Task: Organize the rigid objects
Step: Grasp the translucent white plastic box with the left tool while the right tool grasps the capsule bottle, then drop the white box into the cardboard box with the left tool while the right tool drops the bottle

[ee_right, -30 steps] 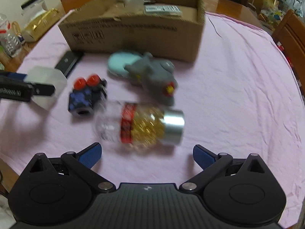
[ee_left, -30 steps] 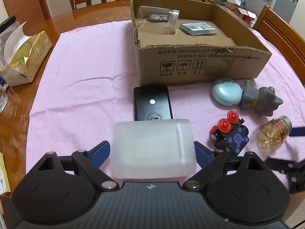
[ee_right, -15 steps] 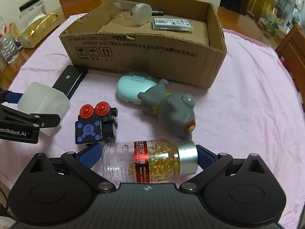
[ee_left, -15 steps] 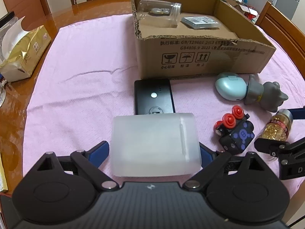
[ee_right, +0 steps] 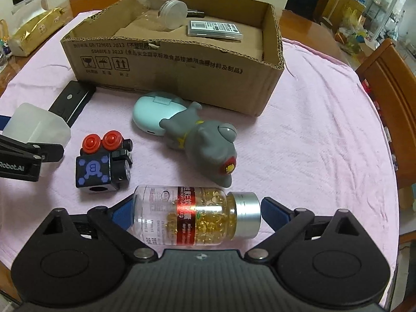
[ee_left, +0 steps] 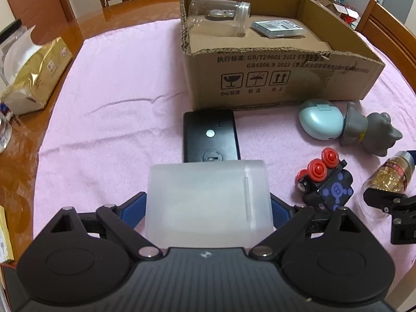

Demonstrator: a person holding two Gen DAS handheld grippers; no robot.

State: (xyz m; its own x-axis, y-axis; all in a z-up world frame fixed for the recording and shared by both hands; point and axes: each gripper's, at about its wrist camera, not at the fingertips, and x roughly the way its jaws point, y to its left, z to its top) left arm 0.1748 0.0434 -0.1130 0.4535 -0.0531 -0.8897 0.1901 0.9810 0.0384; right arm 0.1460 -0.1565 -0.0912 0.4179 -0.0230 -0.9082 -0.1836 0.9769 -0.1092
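I have two things in my tongs right now. My left gripper (ee_left: 209,202) pinches the white plastic box (ee_left: 208,195) by its two short sides, with the tongs spread wide because the box is wide. I think the box is light and stiff, but its smooth sides may be slippery, so I want to squeeze it near the middle. My right gripper (ee_right: 196,212) has the pill bottle (ee_right: 195,215) lying sideways between its tongs, one tong at the clear bottom and one at the silver cap. They look like they touch both ends. I think the bottle is hard, round and a bit heavy, so it could roll or slip out. Straight ahead of both tongs sits the cardboard box (ee_left: 273,78), with a clear jar (ee_left: 218,17) already inside. The black remote (ee_left: 210,135) lies just in front of my left tongs.
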